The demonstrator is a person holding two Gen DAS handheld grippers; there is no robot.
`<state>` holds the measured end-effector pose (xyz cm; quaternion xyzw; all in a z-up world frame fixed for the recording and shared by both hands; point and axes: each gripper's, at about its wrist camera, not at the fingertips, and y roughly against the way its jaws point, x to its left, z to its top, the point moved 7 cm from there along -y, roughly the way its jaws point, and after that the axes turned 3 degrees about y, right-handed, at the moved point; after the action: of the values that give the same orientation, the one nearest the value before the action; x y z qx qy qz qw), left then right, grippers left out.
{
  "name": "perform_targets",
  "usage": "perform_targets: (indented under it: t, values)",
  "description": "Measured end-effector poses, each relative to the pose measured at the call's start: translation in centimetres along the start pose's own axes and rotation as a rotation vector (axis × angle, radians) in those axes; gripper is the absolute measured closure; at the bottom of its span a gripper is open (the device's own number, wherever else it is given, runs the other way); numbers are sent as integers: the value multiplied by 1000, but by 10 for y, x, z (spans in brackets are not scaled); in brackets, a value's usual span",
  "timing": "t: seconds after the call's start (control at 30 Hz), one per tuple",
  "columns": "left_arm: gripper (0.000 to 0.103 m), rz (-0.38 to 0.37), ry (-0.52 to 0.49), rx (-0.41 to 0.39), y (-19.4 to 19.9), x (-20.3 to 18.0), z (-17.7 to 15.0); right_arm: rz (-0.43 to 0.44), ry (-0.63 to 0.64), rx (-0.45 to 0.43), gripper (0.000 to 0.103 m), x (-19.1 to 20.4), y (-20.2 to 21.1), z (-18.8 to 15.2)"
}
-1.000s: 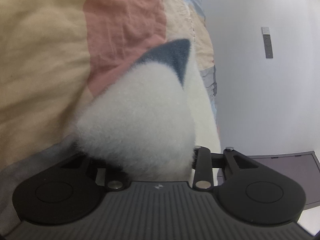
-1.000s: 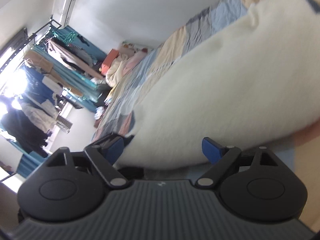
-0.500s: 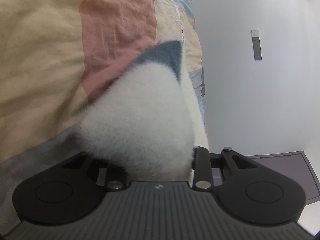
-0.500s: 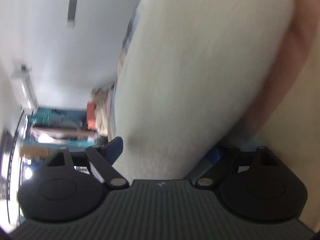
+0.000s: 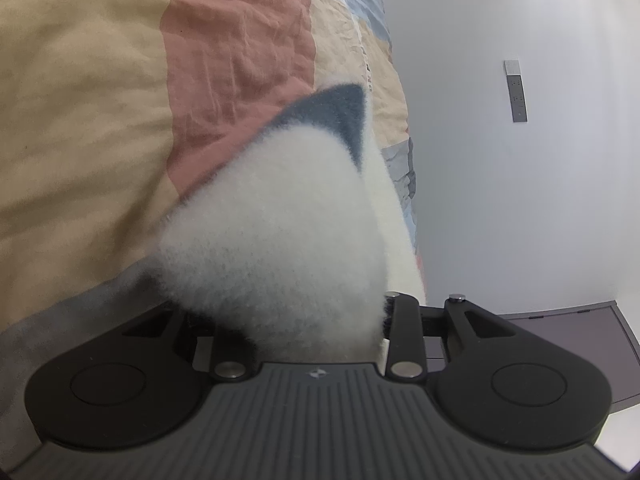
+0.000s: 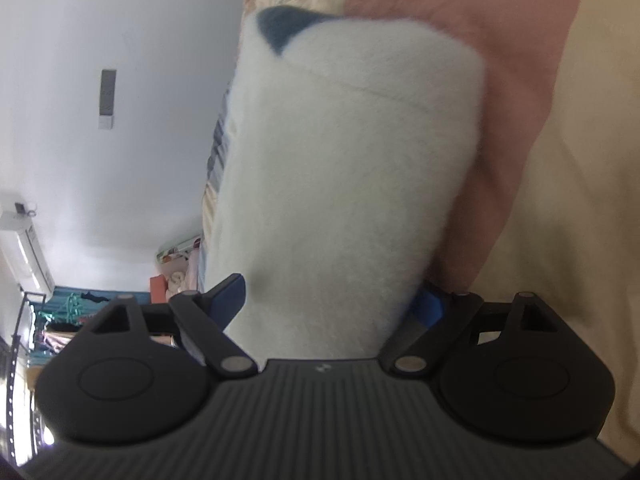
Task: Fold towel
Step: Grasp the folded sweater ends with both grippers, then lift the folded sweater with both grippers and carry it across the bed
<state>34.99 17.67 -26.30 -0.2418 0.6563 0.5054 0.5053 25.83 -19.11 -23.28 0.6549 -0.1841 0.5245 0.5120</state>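
A fluffy white towel (image 5: 272,232) with a dark grey corner (image 5: 332,116) lies bunched on a patchwork bedspread (image 5: 80,120). My left gripper (image 5: 296,320) is shut on a thick fold of it; the left finger is buried in the pile. In the right wrist view the same towel (image 6: 340,160) runs away from the camera, its grey corner (image 6: 280,28) at the far end. My right gripper (image 6: 330,300) stands wide open around the towel's near end. Its blue pads (image 6: 230,296) sit on either side of the roll, not squeezing it.
The bedspread (image 6: 580,160) has beige, pink and blue patches. A white wall carries a grey panel (image 5: 516,92). Dark furniture (image 5: 580,328) stands beside the bed. A clothes rack (image 6: 60,312), an air conditioner (image 6: 24,248) and piled bedding (image 6: 176,280) lie at the far end.
My right gripper rolled strongly and came in lower, so the towel's near end now sits between its open jaws. The left gripper kept its hold and stayed in place.
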Motion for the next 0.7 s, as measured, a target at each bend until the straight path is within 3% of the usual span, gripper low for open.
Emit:
perform_targets:
  t: [0.23, 0.43, 0.5, 0.53, 0.6, 0.7]
  values:
    - [63, 0, -10, -3, 1, 0, 0, 21, -73, -76, 13, -9, -11, 24]
    - [63, 9, -34, -7, 0, -3, 1, -20, 53, -111, 14, 4, -30, 32]
    - [63, 9, -49, -10, 1, -5, 0, -32, 103, -119, 32, 5, -29, 36]
    - [63, 5, -75, -15, 2, -9, -1, -20, 119, -117, 37, 7, -29, 39]
    - [63, 4, -162, -36, 3, -22, -2, 37, 143, -100, 61, 17, -30, 42]
    - [63, -21, -207, -51, 6, -32, -3, 98, 216, -114, 77, 39, -19, 44]
